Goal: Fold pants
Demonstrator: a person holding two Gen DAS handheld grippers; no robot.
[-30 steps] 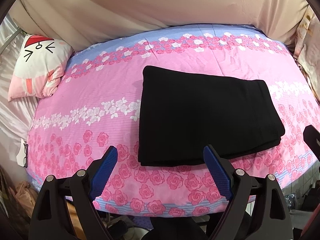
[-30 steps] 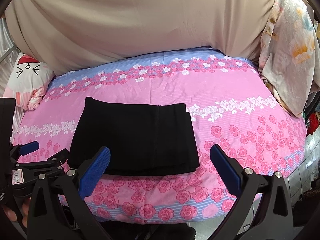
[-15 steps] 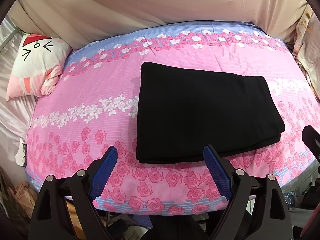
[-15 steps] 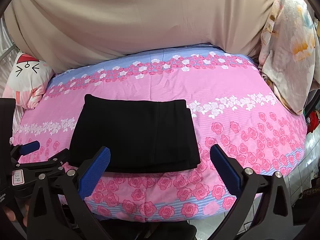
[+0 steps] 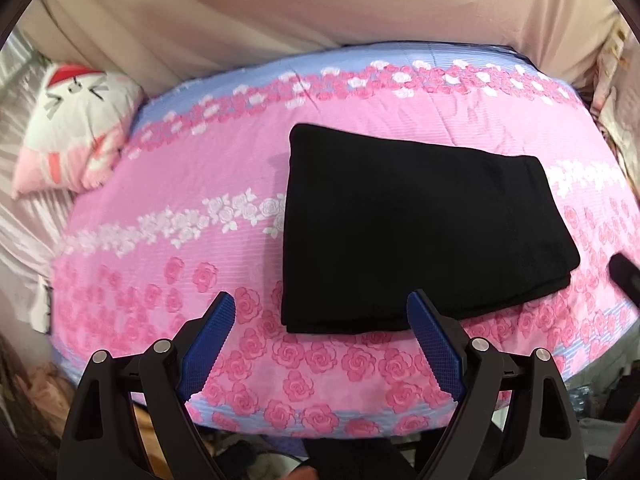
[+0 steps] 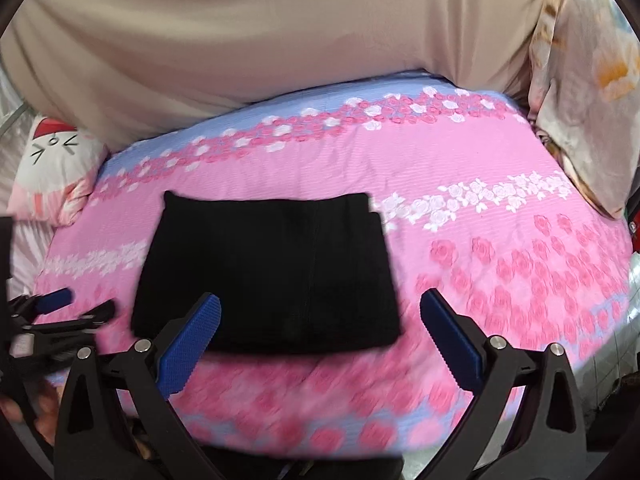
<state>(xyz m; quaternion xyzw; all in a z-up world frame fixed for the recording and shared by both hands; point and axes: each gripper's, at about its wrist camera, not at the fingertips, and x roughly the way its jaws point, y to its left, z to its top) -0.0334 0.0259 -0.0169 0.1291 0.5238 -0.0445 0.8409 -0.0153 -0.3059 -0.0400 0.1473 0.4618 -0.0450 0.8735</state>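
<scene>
The pants are lying folded into a flat rectangle on the bed, apparently finished. The left gripper and right gripper are both hanging spread apart, grasping nothing. Likely next: inspection or withdrawal. Count: one pants, two grippers, one cat pillow.

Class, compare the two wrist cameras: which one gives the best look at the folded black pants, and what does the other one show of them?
The left wrist view: the pants appear large and sharp, with stacked layers visible along the near and right edges. The right wrist view shows the whole bundle too, but smaller and blurred, with its near left corner behind a gripper finger.
</scene>
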